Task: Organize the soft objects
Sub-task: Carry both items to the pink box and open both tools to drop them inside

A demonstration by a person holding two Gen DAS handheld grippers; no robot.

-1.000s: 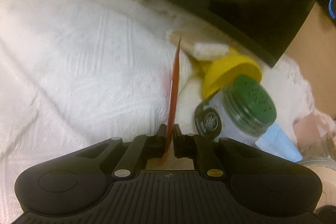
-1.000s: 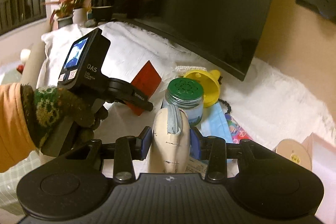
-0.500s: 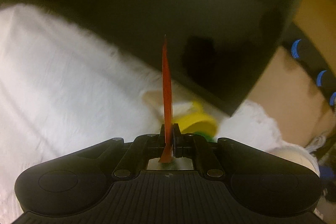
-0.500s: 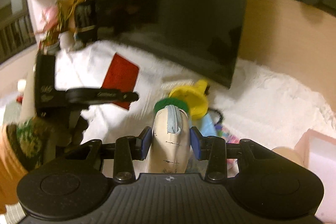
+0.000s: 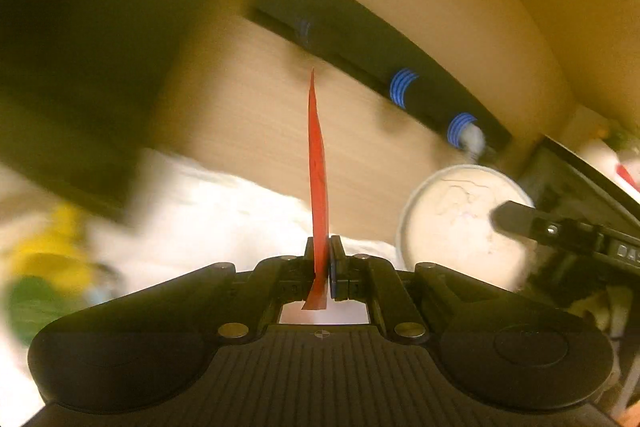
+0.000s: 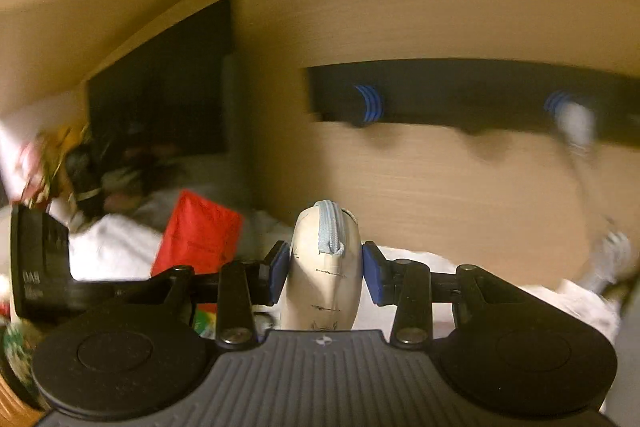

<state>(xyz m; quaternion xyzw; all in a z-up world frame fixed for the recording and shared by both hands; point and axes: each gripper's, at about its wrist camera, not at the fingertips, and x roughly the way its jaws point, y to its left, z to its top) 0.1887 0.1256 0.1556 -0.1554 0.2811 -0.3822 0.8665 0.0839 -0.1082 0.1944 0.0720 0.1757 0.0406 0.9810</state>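
Left gripper [image 5: 322, 259] jaws pinch a thin red pouch [image 5: 318, 183]; right gripper [image 6: 325, 263] clamps a cream zip pouch [image 6: 325, 267].

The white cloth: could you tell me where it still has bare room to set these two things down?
The white cloth looks bare between the dark screen and the round cream pouch. It is crowded left, around the blurred yellow and green items.

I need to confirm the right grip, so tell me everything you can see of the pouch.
The pouch is a small cream, soft-looking case with a light blue zipper along its top edge and faint dark stitch marks down its face. It stands upright, narrow edge toward the camera, clamped between the right gripper's blue pads, off the white cloth. From the left wrist view it shows as a pale round face.
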